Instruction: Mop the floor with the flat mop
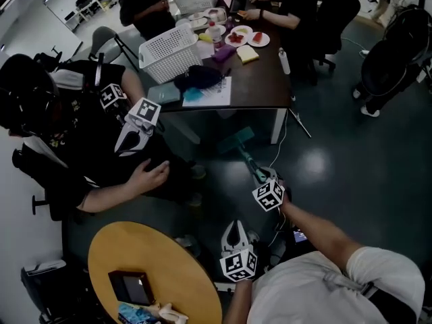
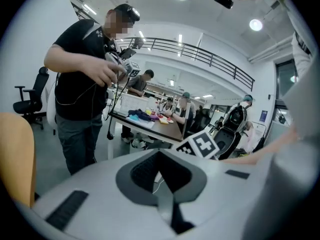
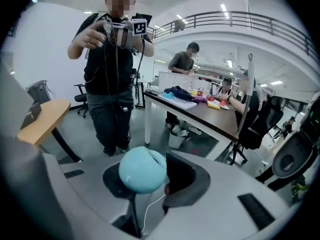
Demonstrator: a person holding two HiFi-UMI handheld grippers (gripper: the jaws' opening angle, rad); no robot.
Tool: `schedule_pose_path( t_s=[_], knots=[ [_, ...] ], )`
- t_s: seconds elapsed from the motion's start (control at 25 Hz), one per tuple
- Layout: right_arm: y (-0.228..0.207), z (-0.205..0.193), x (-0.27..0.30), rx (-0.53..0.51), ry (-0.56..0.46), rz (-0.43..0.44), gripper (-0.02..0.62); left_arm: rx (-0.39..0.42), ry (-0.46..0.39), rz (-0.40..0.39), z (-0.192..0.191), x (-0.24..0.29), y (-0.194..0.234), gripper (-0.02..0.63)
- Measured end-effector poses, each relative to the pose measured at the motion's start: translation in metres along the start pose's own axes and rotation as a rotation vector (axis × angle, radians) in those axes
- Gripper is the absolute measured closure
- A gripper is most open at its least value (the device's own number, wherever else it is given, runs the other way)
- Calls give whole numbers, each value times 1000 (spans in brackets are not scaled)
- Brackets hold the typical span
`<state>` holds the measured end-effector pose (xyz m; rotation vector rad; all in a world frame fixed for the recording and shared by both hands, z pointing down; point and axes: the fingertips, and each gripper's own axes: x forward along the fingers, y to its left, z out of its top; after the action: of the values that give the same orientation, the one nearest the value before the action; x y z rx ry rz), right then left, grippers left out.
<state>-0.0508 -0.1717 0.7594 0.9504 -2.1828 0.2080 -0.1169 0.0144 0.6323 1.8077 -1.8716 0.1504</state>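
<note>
Person (image 1: 81, 137), table (image 1: 263, 76) close by flat mop (image 1: 237, 140).

Steep overhead, two low level views

Top of flat mop handle (image 1: 248, 162) behind right gripper (image 1: 263, 177).

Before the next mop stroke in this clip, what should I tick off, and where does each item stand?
1. Right gripper shut on the mop handle: ok.
2. Left gripper on the handle too: not ok; it is shut, empty and apart from it.
3. Mop head flat on the floor: cannot tell; it lies at the table edge.
4. Stroke path free: not ok; the table leg and a white cable lie close.
5. Other person out of the way: not ok; stands close by.
</note>
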Motion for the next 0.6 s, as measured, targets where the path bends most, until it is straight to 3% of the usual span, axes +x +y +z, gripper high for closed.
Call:
schedule_pose_path(
  t_s=[0.32, 0.6],
  knots=[
    [29, -79, -158, -7, 93, 76, 482, 9, -8, -42, 1, -6, -12, 601],
    [47, -104, -178, -24, 73, 68, 482, 8, -9, -55, -1, -4, -13, 601]
  ],
)
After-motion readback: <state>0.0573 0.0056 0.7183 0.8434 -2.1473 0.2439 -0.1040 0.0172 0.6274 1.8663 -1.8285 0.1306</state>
